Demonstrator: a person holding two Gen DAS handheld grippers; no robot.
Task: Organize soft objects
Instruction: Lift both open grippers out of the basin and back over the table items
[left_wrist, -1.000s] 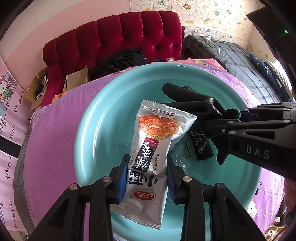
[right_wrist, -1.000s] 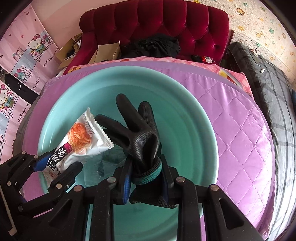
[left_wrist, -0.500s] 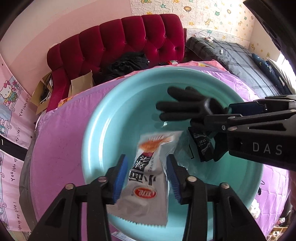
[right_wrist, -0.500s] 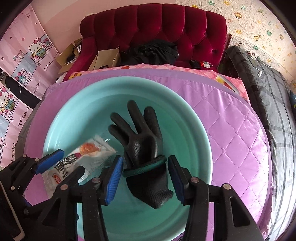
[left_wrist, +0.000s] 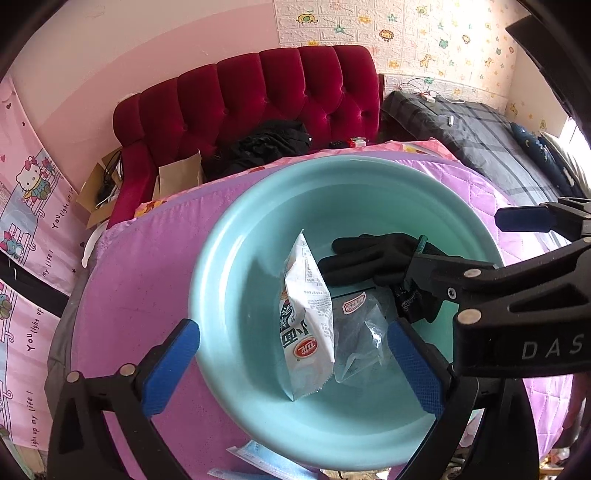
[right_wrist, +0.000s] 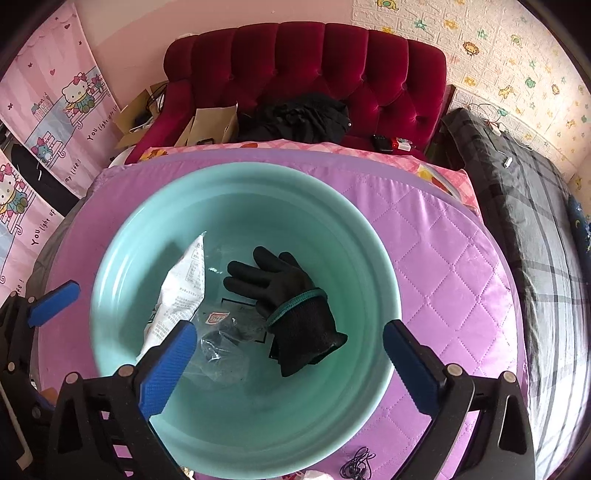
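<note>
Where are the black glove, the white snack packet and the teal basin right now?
black glove (right_wrist: 295, 295): right wrist view, on the back of its hand.
white snack packet (left_wrist: 306, 325): left wrist view, on its printed middle.
teal basin (right_wrist: 155, 236): right wrist view, on its bare left wall.

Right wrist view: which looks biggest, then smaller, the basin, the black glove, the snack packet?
1. teal basin
2. black glove and snack packet: they look about alike, and the right gripper hides part of the packet.

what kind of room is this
Most likely a bedroom in a home: a red tufted headboard, a quilted purple bedspread under the teal basin, and cartoon animal wallpaper, which hints at a child's room.
</note>
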